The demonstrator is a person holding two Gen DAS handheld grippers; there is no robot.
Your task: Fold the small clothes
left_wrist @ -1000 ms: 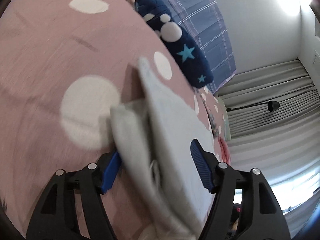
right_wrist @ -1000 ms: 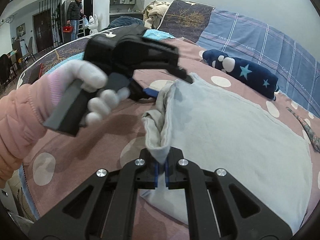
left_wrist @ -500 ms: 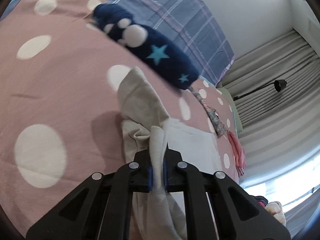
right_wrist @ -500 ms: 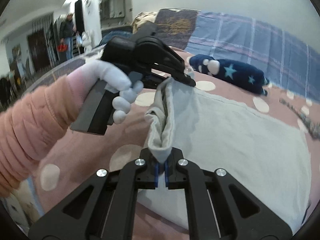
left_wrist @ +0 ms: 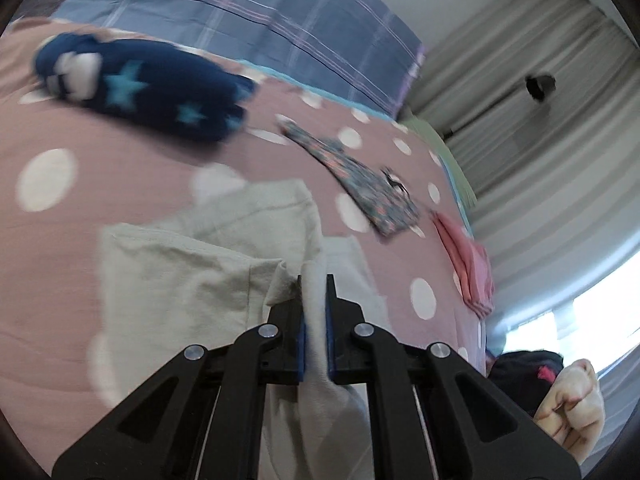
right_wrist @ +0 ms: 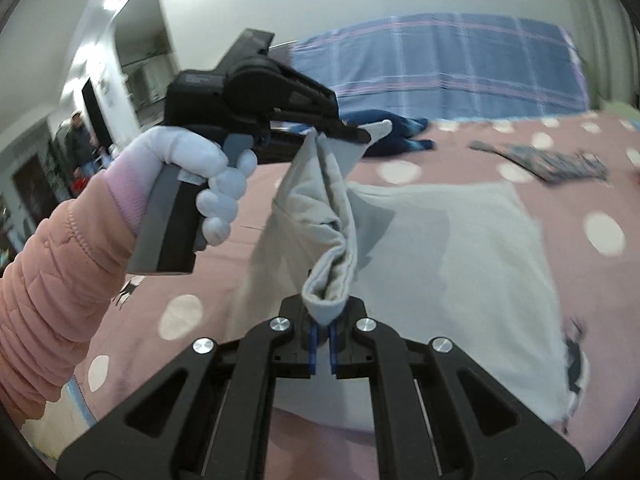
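1. Lifted since a second ago: the grey garment (right_wrist: pixel 332 216) edge is up off the polka-dot bedspread (right_wrist: pixel 440 152); the left gripper (left_wrist: pixel 314 292), jaws wide then, has clamped it.
2. Right gripper (right_wrist: pixel 323 332) is also clamped on that edge.
3. Step, as judged: carrying the edge over for a fold. Next: lay it flat with corners aligned.
4. No containers in view.

- Bedspread (left_wrist: pixel 120 184): bears all garments.
- Grey garment (left_wrist: pixel 180 272): nearest, partly lifted off it.
- Star-print garment (left_wrist: pixel 160 96): behind, left.
- Patterned garment (left_wrist: pixel 360 180): behind, right.
- Plaid pillow (left_wrist: pixel 240 20): rearmost.
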